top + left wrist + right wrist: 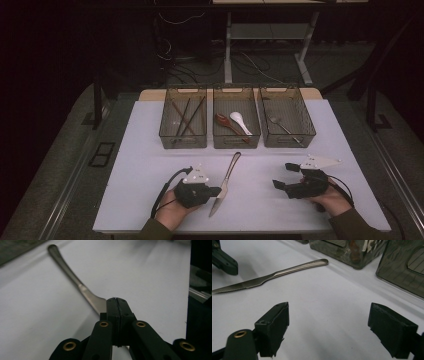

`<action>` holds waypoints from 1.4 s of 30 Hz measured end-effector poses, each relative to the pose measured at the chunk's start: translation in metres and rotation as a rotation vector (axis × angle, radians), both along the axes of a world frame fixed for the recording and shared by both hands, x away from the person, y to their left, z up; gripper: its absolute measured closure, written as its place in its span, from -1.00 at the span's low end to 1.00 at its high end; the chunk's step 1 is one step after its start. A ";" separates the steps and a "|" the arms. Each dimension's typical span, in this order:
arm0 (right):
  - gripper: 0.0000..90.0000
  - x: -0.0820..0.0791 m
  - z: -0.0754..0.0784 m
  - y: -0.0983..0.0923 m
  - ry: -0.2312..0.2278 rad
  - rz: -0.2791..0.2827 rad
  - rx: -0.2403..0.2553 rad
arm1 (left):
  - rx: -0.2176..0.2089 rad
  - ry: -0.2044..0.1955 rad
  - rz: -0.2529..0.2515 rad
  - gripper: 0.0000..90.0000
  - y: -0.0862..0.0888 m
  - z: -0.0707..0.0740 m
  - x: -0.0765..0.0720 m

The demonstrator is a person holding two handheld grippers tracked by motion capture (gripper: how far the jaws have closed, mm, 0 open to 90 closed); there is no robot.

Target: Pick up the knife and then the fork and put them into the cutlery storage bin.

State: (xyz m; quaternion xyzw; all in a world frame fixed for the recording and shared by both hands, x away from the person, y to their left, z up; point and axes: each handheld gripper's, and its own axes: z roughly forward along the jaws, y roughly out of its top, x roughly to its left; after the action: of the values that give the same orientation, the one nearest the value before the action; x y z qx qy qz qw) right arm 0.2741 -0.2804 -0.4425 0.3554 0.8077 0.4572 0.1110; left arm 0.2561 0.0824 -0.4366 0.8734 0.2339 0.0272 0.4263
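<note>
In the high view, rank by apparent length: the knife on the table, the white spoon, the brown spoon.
1. knife, clearly longest.
2. white spoon and brown spoon: they look about alike, so I won't rank them.

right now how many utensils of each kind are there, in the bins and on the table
chopsticks: 4, all in the left bin
spoons: 2, one brown and one white, in the middle bin
metal utensil, kind too small to tell: 1, in the right bin
knife: 1, on the table
total: 8
</note>
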 end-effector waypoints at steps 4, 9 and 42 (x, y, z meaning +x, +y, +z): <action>-0.63 0.000 0.000 -0.001 0.005 -0.002 0.000 | 0.017 0.010 -0.032 0.98 -0.016 -0.006 -0.002; -0.63 0.001 -0.001 -0.003 0.005 -0.007 0.002 | 0.088 -0.019 -0.062 0.98 -0.031 -0.011 -0.004; -0.62 0.002 0.000 -0.008 0.005 -0.016 0.002 | 0.095 -0.054 0.115 0.57 -0.016 -0.001 0.040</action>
State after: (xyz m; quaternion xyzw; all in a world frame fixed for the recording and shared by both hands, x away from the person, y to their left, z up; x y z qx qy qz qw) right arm 0.2756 -0.2880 -0.4426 0.3632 0.8045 0.4563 0.1123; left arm 0.2961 0.0665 -0.4378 0.8767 0.2707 0.0863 0.3881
